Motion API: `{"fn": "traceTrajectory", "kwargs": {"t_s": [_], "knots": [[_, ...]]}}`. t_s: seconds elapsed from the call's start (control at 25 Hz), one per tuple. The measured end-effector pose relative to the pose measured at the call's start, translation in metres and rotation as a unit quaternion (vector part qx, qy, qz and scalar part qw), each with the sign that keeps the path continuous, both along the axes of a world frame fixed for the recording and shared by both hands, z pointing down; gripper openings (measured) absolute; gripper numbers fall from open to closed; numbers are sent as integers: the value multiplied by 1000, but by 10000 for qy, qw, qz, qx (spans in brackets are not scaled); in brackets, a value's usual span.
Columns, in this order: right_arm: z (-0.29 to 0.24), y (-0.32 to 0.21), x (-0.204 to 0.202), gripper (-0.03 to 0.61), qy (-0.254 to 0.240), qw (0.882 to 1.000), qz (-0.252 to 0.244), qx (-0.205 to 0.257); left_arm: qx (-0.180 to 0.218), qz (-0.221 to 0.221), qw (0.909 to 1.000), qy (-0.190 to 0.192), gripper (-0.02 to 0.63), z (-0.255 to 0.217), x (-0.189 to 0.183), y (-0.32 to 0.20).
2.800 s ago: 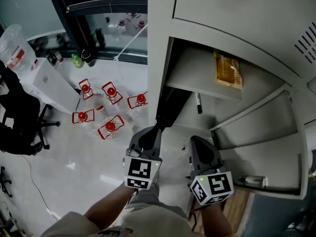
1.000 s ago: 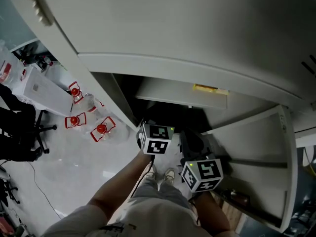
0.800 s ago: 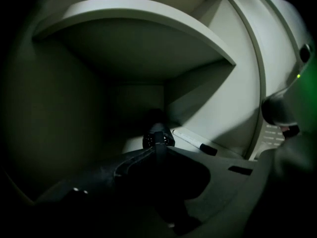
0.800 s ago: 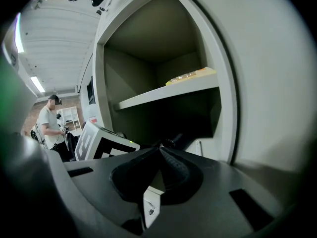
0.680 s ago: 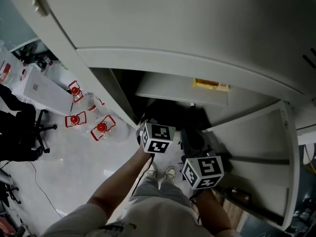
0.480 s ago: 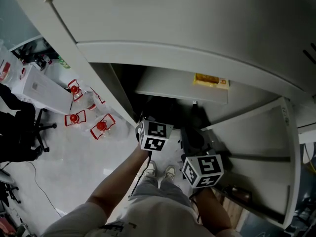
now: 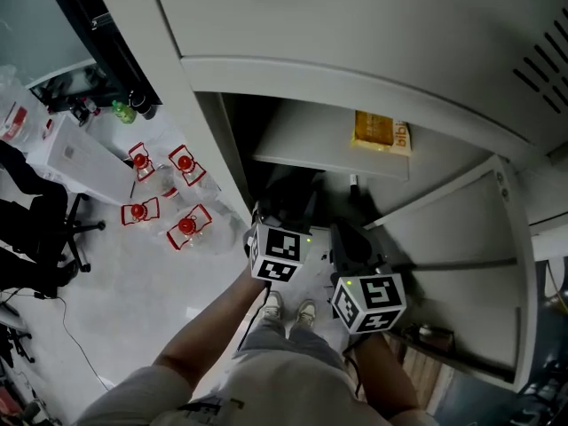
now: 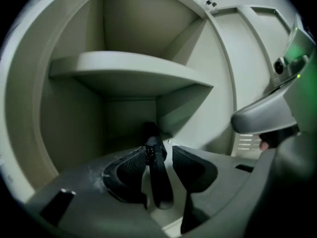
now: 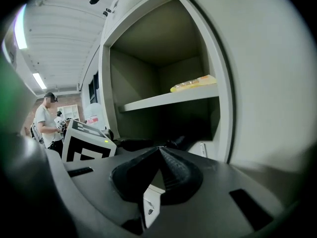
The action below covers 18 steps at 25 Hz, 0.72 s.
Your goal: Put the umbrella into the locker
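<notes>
Head view, left to right: black office chair (image 7: 35,238), clear bottles with red caps (image 7: 164,193) on the pale floor (image 7: 133,300), then the tall grey metal locker (image 7: 355,25) with its door (image 7: 461,264) swung open to the right. Both grippers reach into the compartment under the grey inner shelf (image 7: 311,145), which carries a flat yellow packet (image 7: 382,131). The left gripper (image 7: 286,224) is just beside the right gripper (image 7: 349,242).

The slim black umbrella (image 8: 158,182) is already inside that lower compartment, handle toward the camera and far end toward the back corner. It probably went there because the shelf is taken and shallow.

The left gripper's jaws are opening, with the handle between the pads but not squeezed. That reads as a release, so the placing looks about done. The right gripper's jaws are pressed tip to tip on nothing; likely just parked.

View differences:
- The head view gives only a dark mass under the shelf, and the marker cubes cover the jaws.
- The left gripper view shows the handle and the gap beside it.
- Only the right gripper view shows its own closed tips and a person (image 9: 47,118) far left.
</notes>
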State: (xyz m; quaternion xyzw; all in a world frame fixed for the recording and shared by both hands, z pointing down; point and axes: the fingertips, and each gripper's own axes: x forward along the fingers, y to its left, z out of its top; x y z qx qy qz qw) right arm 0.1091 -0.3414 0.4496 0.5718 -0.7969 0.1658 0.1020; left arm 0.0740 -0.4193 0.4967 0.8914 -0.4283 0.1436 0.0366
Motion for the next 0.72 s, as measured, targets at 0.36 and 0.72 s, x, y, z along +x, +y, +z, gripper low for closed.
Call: {"fn": "traceTrajectory", "kwargs": {"t_s": [0.36,0.72], "knots": [[-56,5,1,8,20,9984,-46,567,310,8,9994,125,150,-58,-22,32],[-127,22,4,8,265,9901,-100,1378,859,-182,9956,326,137,-152,-47,65]]}}
